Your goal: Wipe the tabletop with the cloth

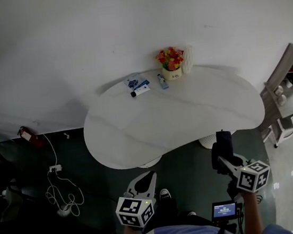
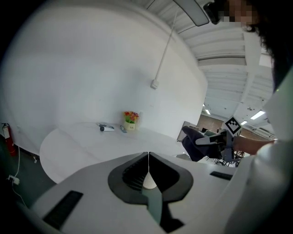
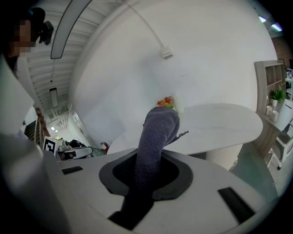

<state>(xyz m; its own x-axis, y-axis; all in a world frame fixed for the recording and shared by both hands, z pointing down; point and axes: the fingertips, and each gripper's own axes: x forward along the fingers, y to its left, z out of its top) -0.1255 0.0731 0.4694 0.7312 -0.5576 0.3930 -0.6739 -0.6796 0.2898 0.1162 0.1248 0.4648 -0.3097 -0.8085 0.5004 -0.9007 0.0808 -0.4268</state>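
The white, rounded tabletop (image 1: 189, 113) lies ahead of me, and both grippers hang in front of its near edge, off the table. My right gripper (image 1: 225, 155) is shut on a dark grey-purple cloth (image 1: 223, 142). In the right gripper view the cloth (image 3: 160, 125) sticks up out of the jaws and hides their tips. My left gripper (image 1: 150, 176) is lower left of the table, shut and empty; in the left gripper view its jaws (image 2: 148, 155) meet in a thin line. That view also shows the cloth (image 2: 192, 145) at the right.
At the table's far edge stand a flower pot (image 1: 171, 65), a blue-and-white packet (image 1: 134, 81), a tube (image 1: 140, 91) and a small bottle (image 1: 162, 81). A fire extinguisher (image 1: 28, 135) and a cable with power strip (image 1: 60, 194) lie on the dark floor left. Shelving (image 1: 291, 78) stands right.
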